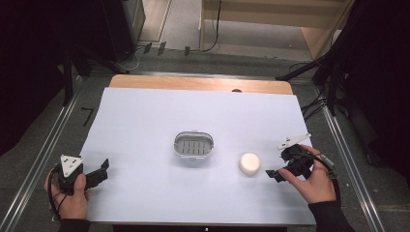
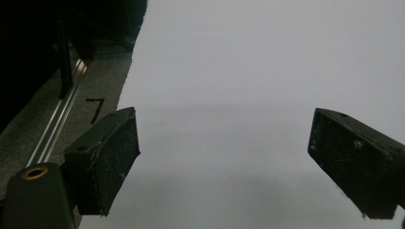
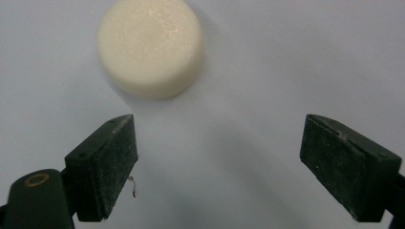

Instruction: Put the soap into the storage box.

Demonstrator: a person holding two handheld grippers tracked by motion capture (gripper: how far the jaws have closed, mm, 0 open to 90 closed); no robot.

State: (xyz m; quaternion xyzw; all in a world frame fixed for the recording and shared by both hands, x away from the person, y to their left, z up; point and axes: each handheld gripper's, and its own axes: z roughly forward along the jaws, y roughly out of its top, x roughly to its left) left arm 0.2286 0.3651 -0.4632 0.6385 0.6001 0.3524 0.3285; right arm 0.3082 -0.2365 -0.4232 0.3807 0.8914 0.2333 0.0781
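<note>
Closest to the camera in the high view are the person's two hands at the near edge of the counter [image 1: 145, 121], each holding a set of tongs. The left tongs [image 1: 99, 171] sit off at the near left corner, spread wide with nothing but bare white surface between them, which the left gripper view backs up [image 2: 224, 148]. The right tongs [image 1: 273, 174] are over on the near right side, pointed at a round cream-coloured bar of soap [image 1: 249, 163] lying flat on the counter. In the right gripper view the right tongs [image 3: 219, 167] are spread apart and empty, and the soap [image 3: 150, 45] sits just ahead of the tips, a bit off toward the left one, not touching either. A little further in, near the middle of the counter, there's a small oval soap dish [image 1: 193, 145] with a slotted bottom, and it's empty. So my read is that the soap is meant to end up in that dish, and right now we're at the lining-up-for-the-grab step, nothing gripped. For the next move I'd say the right tongs need to shift slightly so the soap is centred, push forward until it's between the pads, then squeeze on its round sides. It looks smooth, so it could easily skid away if only one pad hits first.
</note>
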